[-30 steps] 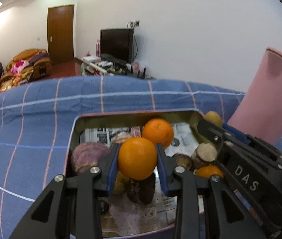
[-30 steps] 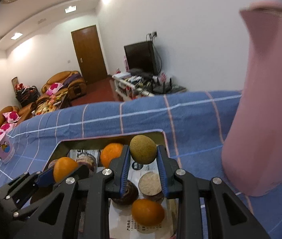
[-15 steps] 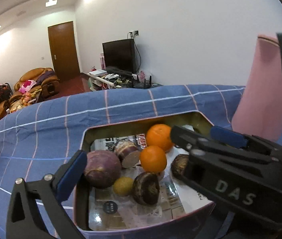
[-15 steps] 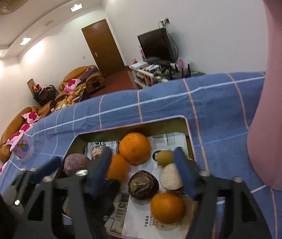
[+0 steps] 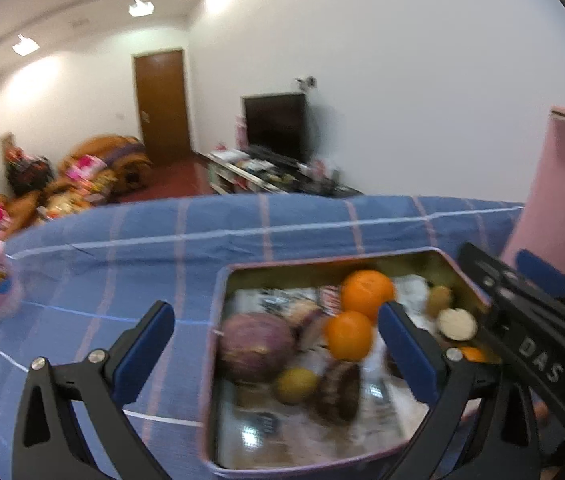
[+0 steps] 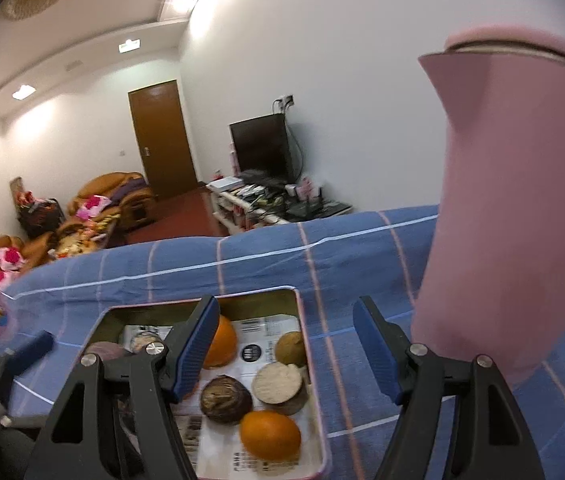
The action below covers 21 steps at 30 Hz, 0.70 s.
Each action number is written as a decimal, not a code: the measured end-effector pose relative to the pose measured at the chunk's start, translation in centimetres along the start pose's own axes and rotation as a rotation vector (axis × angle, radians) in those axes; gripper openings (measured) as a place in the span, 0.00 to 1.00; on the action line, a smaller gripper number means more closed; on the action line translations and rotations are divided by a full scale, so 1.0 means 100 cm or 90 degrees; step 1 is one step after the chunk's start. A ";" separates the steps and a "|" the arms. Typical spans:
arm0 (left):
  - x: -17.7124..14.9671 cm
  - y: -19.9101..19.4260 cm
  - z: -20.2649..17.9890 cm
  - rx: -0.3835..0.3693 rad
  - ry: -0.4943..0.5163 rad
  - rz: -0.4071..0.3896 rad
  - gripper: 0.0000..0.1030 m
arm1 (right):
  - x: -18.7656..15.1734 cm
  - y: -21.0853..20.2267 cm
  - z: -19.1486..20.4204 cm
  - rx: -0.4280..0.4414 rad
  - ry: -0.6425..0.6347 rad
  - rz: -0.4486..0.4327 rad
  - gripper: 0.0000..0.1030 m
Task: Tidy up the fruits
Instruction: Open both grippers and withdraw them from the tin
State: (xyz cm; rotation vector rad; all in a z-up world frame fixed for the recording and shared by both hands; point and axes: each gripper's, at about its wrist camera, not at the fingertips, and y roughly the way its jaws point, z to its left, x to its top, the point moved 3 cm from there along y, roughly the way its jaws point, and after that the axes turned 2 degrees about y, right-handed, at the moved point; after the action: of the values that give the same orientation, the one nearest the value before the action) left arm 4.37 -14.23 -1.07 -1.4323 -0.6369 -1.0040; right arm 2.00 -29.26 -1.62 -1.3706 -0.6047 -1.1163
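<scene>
Both hand-held tools over a shallow rectangular metal tin with a pink rim point(image 6: 307, 344), lined with printed paper and resting on a blue checked cloth point(image 6: 266, 264). The left gripper point(image 5: 278, 350) stands spread wide and empty above the tin's left wall; the right gripper point(image 6: 286, 344) is likewise spread wide and empty above the tin's right wall. Inside the tin lie the fruits: a large orange point(image 5: 367, 294) towards the far wall, a smaller orange point(image 5: 349, 340) just in front of it, a round purple fruit point(image 5: 256, 346) at the left side, a small yellow-green fruit point(image 5: 296, 384), a dark brown fruit point(image 6: 225, 399) near the centre, a pale cut-faced fruit point(image 6: 277, 383) beside it, a brown oval fruit point(image 6: 291, 347) by the right wall, and a third orange point(image 6: 270, 435) at the near end. A tall pink container point(image 6: 514, 216) stands on the cloth to the right of the tin. The step in hand is judged to be clearing the tin with both tools empty. It is done well by rising straight up, keeping the fingers spread and clear of the rim, so that no fruit is nudged out of place.
</scene>
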 end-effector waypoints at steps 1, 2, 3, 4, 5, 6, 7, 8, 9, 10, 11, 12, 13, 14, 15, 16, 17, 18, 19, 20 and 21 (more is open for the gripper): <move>0.000 -0.002 0.002 0.023 0.006 -0.011 1.00 | 0.000 -0.002 -0.002 -0.002 -0.006 -0.005 0.69; 0.001 -0.004 0.003 0.032 0.007 -0.018 1.00 | 0.000 -0.005 -0.001 -0.004 -0.013 -0.012 0.69; 0.001 -0.005 0.005 0.034 0.005 -0.023 1.00 | 0.000 -0.008 -0.001 -0.006 -0.017 -0.022 0.69; 0.001 -0.006 0.006 0.034 0.003 -0.026 1.00 | 0.000 -0.011 -0.001 -0.011 -0.020 -0.032 0.69; 0.000 -0.007 0.008 0.035 0.002 -0.029 1.00 | 0.000 -0.014 -0.001 -0.015 -0.021 -0.040 0.69; 0.000 -0.008 0.008 0.034 0.001 -0.032 1.00 | 0.000 -0.018 -0.001 -0.016 -0.022 -0.052 0.69; -0.001 -0.010 0.009 0.031 0.001 -0.034 1.00 | -0.001 -0.022 -0.001 -0.014 -0.023 -0.061 0.69; -0.001 -0.011 0.009 0.029 0.003 -0.034 1.00 | -0.001 -0.025 0.000 -0.013 -0.025 -0.071 0.69; -0.002 -0.013 0.009 0.028 0.004 -0.034 1.00 | -0.001 -0.027 0.000 -0.014 -0.026 -0.077 0.69; -0.003 -0.014 0.009 0.026 0.005 -0.033 1.00 | -0.002 -0.030 0.001 -0.013 -0.029 -0.083 0.69; -0.005 -0.016 0.009 0.023 0.006 -0.034 1.00 | -0.002 -0.032 0.002 -0.013 -0.031 -0.086 0.69; -0.005 -0.017 0.008 0.021 0.006 -0.036 1.00 | -0.003 -0.034 0.003 -0.013 -0.033 -0.087 0.69; -0.006 -0.020 0.008 0.020 0.005 -0.038 1.00 | -0.003 -0.036 0.004 -0.012 -0.034 -0.087 0.69; -0.007 -0.022 0.008 0.020 0.005 -0.039 1.00 | -0.004 -0.037 0.004 -0.013 -0.034 -0.089 0.69; -0.007 -0.024 0.008 0.019 0.004 -0.040 1.00 | -0.004 -0.040 0.004 -0.013 -0.032 -0.092 0.69; -0.008 -0.026 0.009 0.018 0.005 -0.041 1.00 | -0.005 -0.043 0.004 -0.012 -0.030 -0.095 0.69; -0.009 -0.027 0.009 0.017 0.005 -0.043 1.00 | -0.006 -0.046 0.004 -0.011 -0.030 -0.098 0.69; -0.010 -0.030 0.009 0.016 0.005 -0.046 1.00 | -0.006 -0.047 0.004 -0.011 -0.030 -0.099 0.69; -0.011 -0.033 0.009 0.016 0.006 -0.050 1.00 | -0.006 -0.049 0.004 -0.013 -0.031 -0.102 0.69; -0.012 -0.036 0.010 0.015 0.006 -0.054 1.00 | -0.007 -0.050 0.004 -0.016 -0.032 -0.105 0.69; -0.012 -0.037 0.010 0.014 0.006 -0.056 1.00 | -0.008 -0.053 0.005 -0.019 -0.033 -0.108 0.69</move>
State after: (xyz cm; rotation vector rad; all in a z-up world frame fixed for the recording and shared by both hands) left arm 0.84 -12.54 -0.18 -1.3889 -0.7062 -1.0686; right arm -2.85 -27.74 0.11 -1.3970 -0.7565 -1.2315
